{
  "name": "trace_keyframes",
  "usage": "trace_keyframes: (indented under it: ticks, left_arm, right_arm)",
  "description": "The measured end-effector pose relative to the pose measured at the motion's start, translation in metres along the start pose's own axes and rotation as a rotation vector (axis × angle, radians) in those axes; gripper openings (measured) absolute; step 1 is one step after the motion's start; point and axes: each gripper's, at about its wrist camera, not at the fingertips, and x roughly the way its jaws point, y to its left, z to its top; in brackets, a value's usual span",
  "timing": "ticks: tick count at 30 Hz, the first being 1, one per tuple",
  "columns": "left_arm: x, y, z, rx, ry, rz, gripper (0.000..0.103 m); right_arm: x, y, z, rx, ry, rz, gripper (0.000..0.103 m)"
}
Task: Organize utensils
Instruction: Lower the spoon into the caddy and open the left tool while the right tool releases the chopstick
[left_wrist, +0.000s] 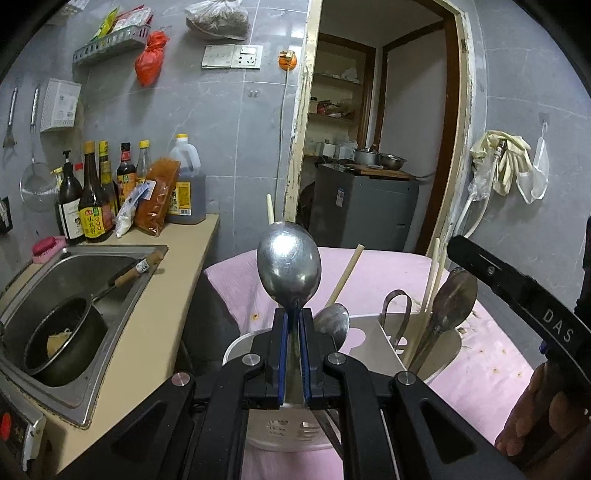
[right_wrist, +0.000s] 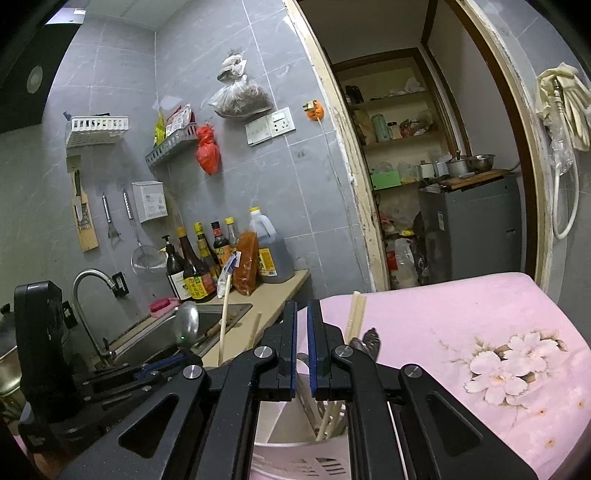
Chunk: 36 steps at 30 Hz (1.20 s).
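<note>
1. My left gripper (left_wrist: 293, 317) is closed on the neck of a metal spoon (left_wrist: 289, 264); the bowl stands upright above the blue pads, its handle running down between them.
2. My right gripper (right_wrist: 302, 314) is closed with only a narrow slit between its pads and nothing held. In the left wrist view it shows as a black bar at the right edge, with the hand (left_wrist: 535, 410) carrying it below.
3. Directly under both grippers sits the white utensil holder (left_wrist: 373, 332), divided into compartments, on a pink floral cloth (right_wrist: 461, 325).
4. Left compartment, just beside my held spoon: a second spoon (left_wrist: 332, 323) and a leaning chopstick (left_wrist: 345, 277).
5. Right compartment: a larger spoon (left_wrist: 452, 301), a pair of chopsticks (left_wrist: 432, 277) and a looped metal handle (left_wrist: 397, 310); what it belongs to I cannot tell.
6. Left of the cloth: the beige bench (left_wrist: 177, 258) with a steel sink (left_wrist: 40, 284) holding a dark pot (left_wrist: 62, 343) with a wooden handle.
7. At the back of the bench, against the grey tiles: sauce bottles (left_wrist: 94, 199) and an oil jug (left_wrist: 186, 184).
8. Beyond: an open doorway (left_wrist: 373, 122) to a storage room.
</note>
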Motion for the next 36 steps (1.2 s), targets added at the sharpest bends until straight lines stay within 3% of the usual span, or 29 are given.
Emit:
trace_keyframes:
  ticks: [6, 11, 13, 15, 17, 23, 25, 31, 36]
  left_arm:
    - [-0.006, 0.007, 0.004, -0.075, 0.006, -0.022, 0.007]
    - [-0.007, 0.004, 0.007, -0.081, 0.018, -0.033, 0.008]
    - [-0.007, 0.003, 0.007, -0.078, 0.029, -0.041, 0.009]
    - [-0.008, 0.002, 0.008, -0.075, 0.041, -0.043, 0.028]
    - [-0.009, 0.002, 0.008, -0.077, 0.044, -0.04, 0.035]
    - [-0.015, 0.002, 0.012, -0.08, 0.041, -0.041, 0.037]
    - [-0.022, 0.0, 0.014, -0.076, 0.019, -0.044, 0.043]
    - [-0.038, -0.005, 0.02, -0.081, -0.012, -0.071, 0.056]
    - [-0.054, -0.012, 0.024, -0.087, -0.043, -0.084, 0.073]
  right_arm:
    - [-0.008, -0.003, 0.007, -0.007, 0.008, -0.017, 0.006]
    - [-0.02, -0.007, 0.011, -0.001, 0.009, -0.047, 0.006]
    - [-0.024, -0.008, 0.013, 0.007, 0.008, -0.059, 0.012]
    - [-0.029, -0.01, 0.014, 0.018, 0.004, -0.069, 0.021]
    - [-0.033, -0.01, 0.016, 0.026, -0.003, -0.074, 0.021]
    - [-0.049, -0.01, 0.022, 0.022, -0.029, -0.102, 0.024]
    - [-0.054, -0.01, 0.025, 0.023, -0.036, -0.113, 0.034]
    - [-0.07, -0.012, 0.029, 0.025, -0.042, -0.15, 0.048]
    - [-0.084, -0.017, 0.03, 0.026, -0.024, -0.174, 0.059]
